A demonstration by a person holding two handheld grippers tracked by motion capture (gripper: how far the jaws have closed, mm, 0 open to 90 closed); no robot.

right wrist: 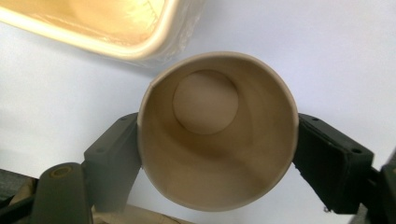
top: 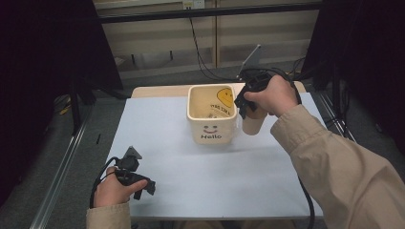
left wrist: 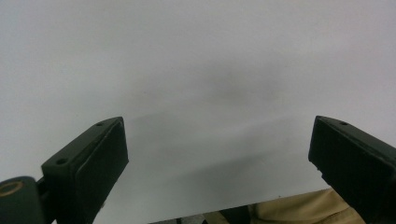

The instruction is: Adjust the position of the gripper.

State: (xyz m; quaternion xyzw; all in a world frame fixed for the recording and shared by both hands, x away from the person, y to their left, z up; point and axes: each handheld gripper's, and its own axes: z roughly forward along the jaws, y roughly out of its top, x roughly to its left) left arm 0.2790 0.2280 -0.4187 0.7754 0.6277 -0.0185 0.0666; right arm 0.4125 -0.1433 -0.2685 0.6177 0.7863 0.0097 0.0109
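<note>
Paper, thin and beige, is what the cup (right wrist: 217, 135) seems to be made of, and the right gripper (top: 248, 102) has its two jaws pressed on the cup's sides, holding it upright in the air just beside the cream bin (top: 211, 114) with the smiling face. The wall of such a cup is probably soft, so a harder squeeze could dent it, and a weaker one could let it slide down. The bin's rim is very near; a careless sideways move could knock against it. The left gripper (top: 135, 180) rests low near the front edge with its jaws wide apart and nothing between them. The table (top: 200, 176) is covered with a plain pale sheet. Around it the room is dark, with metal frame bars and cables behind.
</note>
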